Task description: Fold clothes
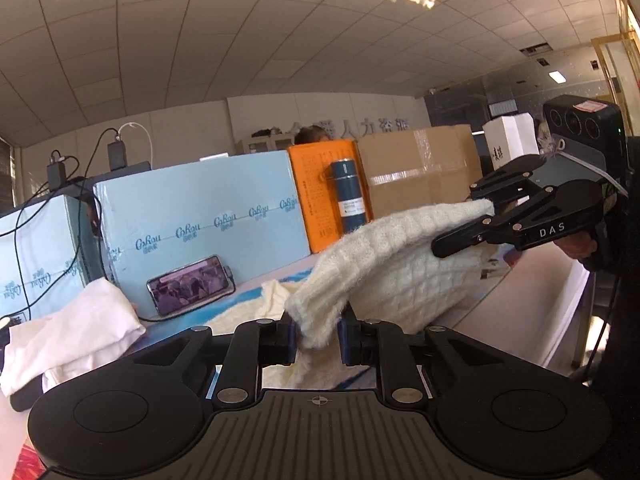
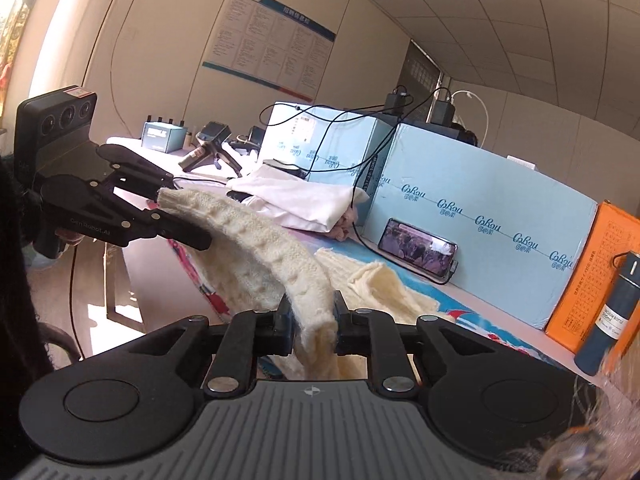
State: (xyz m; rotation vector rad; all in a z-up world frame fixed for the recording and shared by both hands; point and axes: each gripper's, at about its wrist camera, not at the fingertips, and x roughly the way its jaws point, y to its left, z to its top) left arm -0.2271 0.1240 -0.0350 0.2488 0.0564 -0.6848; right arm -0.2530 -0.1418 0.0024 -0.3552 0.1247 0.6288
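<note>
A cream cable-knit sweater hangs stretched in the air between my two grippers, above the table. My left gripper is shut on one end of its edge; it also shows in the right wrist view. My right gripper is shut on the other end; it also shows in the left wrist view. The lower part of the sweater lies crumpled on the blue patterned table cover.
Pale blue cartons line the back of the table, with a lit phone leaning on them. A white garment pile lies left. An orange box, a dark blue bottle and brown cartons stand right. Black cables hang over the cartons.
</note>
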